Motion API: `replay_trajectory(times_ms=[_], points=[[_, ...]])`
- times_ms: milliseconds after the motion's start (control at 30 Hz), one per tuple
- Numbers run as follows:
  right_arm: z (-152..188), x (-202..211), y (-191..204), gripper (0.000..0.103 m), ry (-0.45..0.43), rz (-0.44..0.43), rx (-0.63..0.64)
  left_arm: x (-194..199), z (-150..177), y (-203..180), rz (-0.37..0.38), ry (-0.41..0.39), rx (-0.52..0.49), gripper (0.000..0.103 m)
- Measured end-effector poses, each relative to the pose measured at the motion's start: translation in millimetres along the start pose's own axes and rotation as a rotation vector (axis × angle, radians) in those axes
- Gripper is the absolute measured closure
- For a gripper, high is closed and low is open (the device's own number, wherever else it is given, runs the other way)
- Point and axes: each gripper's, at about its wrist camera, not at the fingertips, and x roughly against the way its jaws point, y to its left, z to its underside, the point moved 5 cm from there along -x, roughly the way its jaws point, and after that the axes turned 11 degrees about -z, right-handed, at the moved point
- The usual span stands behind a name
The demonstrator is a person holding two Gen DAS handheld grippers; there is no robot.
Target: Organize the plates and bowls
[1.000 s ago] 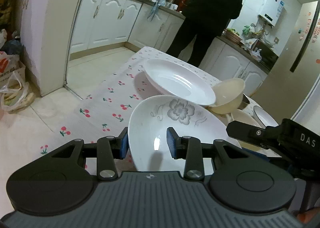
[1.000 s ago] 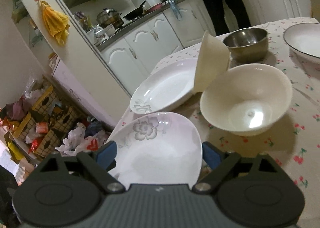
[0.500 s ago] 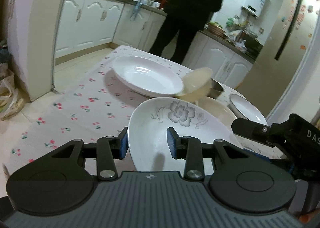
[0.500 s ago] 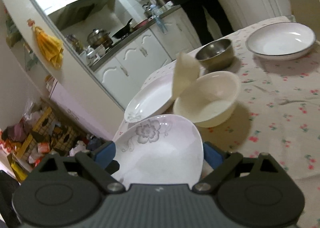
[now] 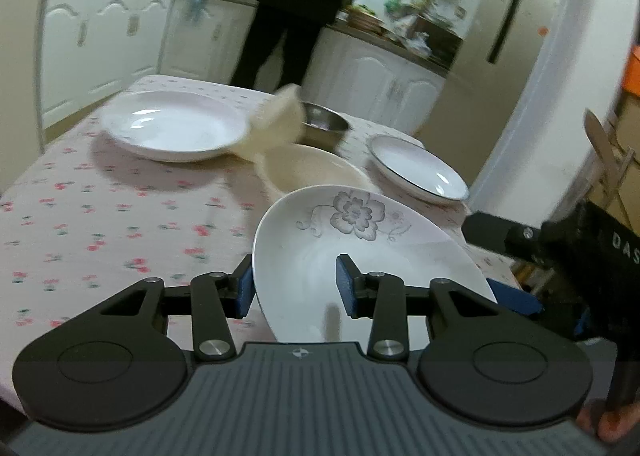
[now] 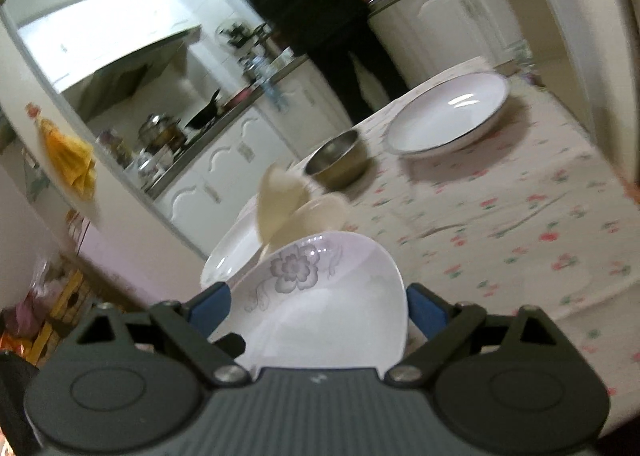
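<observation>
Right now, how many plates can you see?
3. The flower plate sits between the grippers, a plain white plate lies far left on the table, and a dark-rimmed plate far right.

Left tool (image 5: pixel 294 283): matte black plastic linkage on a grey ribbed housing, small cross-shaped emblem at the housing's front edge. Two large round black caps, each with a shallow circular recess, sit either side. Each linkage arm carries a bright silver screw head near the housing and a smaller one further out. Finger pads (image 5: pixel 344 282) are blue. Right tool (image 6: pixel 318 308): same build, grey ribbed body, black arms with triangular cut-outs, silver screws, blue pads (image 6: pixel 424 314); picture is blurred. From the left wrist view its black side face shows white letters "DAS" and one small screw. Fingertips show at that view's lower right corner.
</observation>
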Motion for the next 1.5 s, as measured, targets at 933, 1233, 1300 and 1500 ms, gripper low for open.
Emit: replay_trajectory(times_ms=[933, 1233, 1300, 1500], points=[[-29, 11, -67, 0.001, -0.063, 0.07, 0.017, -96, 9, -58, 0.058, 0.048, -0.092, 0.056], [-42, 31, -79, 0.001, -0.111, 0.091, -0.005, -66, 7, -47, 0.089, 0.011, -0.084, 0.045], [-46, 34, -81, 0.001, -0.122, 0.107, -0.004, -63, 6, -45, 0.091, 0.005, -0.081, 0.042], [-52, 40, -83, 0.001, -0.159, 0.167, 0.031, -58, 7, -35, 0.05, -0.044, -0.099, 0.032]])
